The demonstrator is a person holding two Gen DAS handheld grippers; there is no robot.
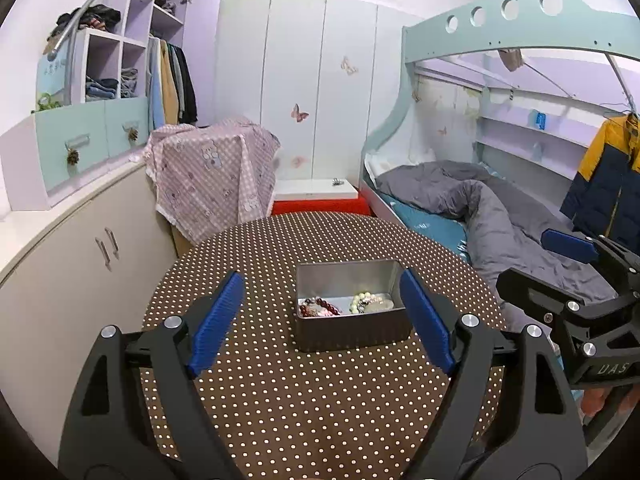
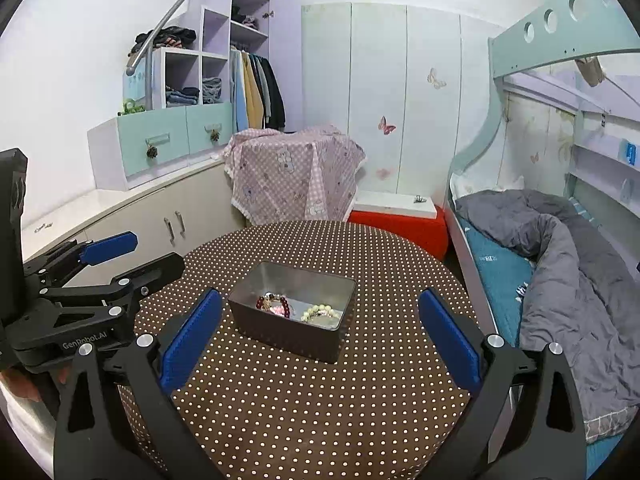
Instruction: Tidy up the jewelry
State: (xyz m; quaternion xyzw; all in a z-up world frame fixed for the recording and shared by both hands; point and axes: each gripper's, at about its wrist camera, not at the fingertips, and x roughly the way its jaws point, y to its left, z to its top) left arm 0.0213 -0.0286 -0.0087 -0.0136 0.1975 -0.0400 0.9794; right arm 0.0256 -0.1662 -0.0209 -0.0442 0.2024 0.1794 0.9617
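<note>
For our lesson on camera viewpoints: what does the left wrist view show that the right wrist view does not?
Only the left wrist view shows the yellow and navy jacket hanging at the right edge.

Only the right wrist view shows the lettering "GenRobot.AI" on the left gripper.

Both show the open metal tin on the dotted tablecloth, holding a dark red bead bracelet and a pale bead bracelet, and both grippers open and empty, including the right gripper.

Ahead of the empty, wide-open left gripper (image 1: 322, 312), a metal tin (image 1: 352, 330) holding bracelets (image 1: 320, 307) sits on the dotted tabletop (image 1: 280, 400).

"GenRobot.AI" on left gripper (image 2: 105, 257) body; "UAS" on right gripper (image 1: 570, 266)
</note>
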